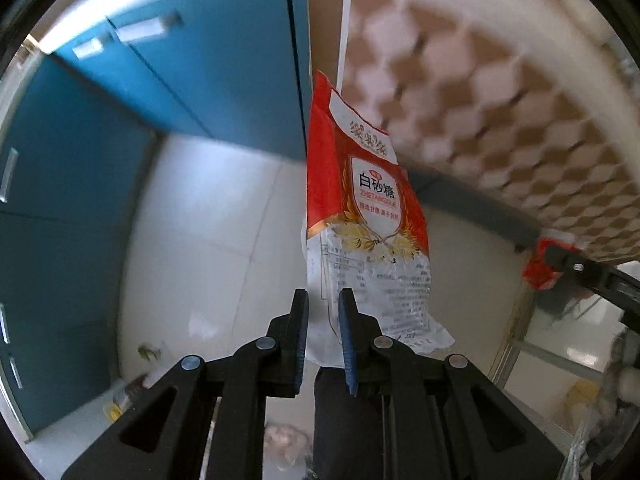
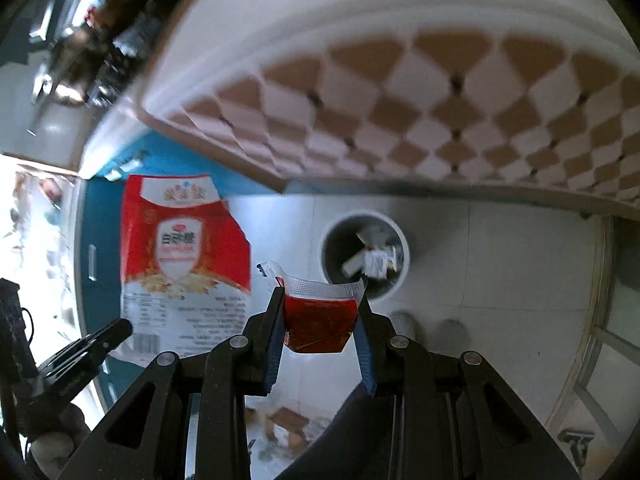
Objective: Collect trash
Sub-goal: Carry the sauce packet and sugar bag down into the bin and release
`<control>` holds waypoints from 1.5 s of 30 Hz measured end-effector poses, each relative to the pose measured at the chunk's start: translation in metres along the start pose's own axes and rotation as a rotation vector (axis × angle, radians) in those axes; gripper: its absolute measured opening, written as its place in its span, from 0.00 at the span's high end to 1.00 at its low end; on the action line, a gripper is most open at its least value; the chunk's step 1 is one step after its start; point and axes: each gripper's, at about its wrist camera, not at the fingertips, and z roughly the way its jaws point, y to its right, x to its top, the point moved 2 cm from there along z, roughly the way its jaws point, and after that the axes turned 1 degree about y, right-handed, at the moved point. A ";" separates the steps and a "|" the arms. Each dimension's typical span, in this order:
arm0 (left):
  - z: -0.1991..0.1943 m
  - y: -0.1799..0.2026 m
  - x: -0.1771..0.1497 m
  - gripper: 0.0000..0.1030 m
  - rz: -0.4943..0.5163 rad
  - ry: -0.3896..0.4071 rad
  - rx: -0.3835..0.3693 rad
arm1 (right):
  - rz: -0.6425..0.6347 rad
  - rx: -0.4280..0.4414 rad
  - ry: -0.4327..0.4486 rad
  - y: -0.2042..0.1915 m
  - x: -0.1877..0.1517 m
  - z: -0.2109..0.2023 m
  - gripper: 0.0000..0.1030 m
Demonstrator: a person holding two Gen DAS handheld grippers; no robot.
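While both of my grippers hang above the pale tiled floor point(image 2: 500, 264), my left gripper point(image 1: 323, 300) has its fingers point(image 1: 301, 320) drawn narrow on the clear lower end of a red and white sugar bag point(image 1: 360, 216), which stands up from the grip and reaches toward the underside of the table point(image 1: 500, 92). That underside shows a brown and white diamond pattern, blurred in both views. Printed text covers the transparent part of the bag; the red part carries a white shield label. In the right wrist view the same bag point(image 2: 180, 256) appears to my left, with the left gripper point(image 2: 120, 330) dark at its lower edge. My right gripper point(image 2: 320, 300) has its fingers point(image 2: 276, 320) closed on a small red sauce packet point(image 2: 320, 320) with a clear sealed top strip; the packet sits between the blue pads and is bowed by the squeeze. From the left wrist view this packet point(image 1: 540, 268) shows only as a red blur at the tip of the right gripper point(image 1: 560, 262). A round grey trash bin point(image 2: 366, 256) stands on the floor beyond the packet, under the table edge, with several pale wrappers already lying inside it. Blue cabinet doors point(image 1: 120, 140) with pale handles line the far side of the floor. Small scraps point(image 1: 148, 352) lie on the floor near the cabinet base; I cannot tell what they are.
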 end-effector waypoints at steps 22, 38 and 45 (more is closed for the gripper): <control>0.463 0.025 0.045 0.80 -0.054 -0.396 -0.041 | -0.013 -0.114 -0.204 0.140 0.013 0.397 0.68; 0.303 -0.022 0.021 0.00 -0.159 -0.080 0.039 | -0.051 -0.097 -0.239 0.118 0.003 0.398 0.30; 0.191 0.004 0.003 0.00 -0.095 0.045 0.088 | -0.148 -0.218 -0.163 0.084 -0.013 0.307 0.00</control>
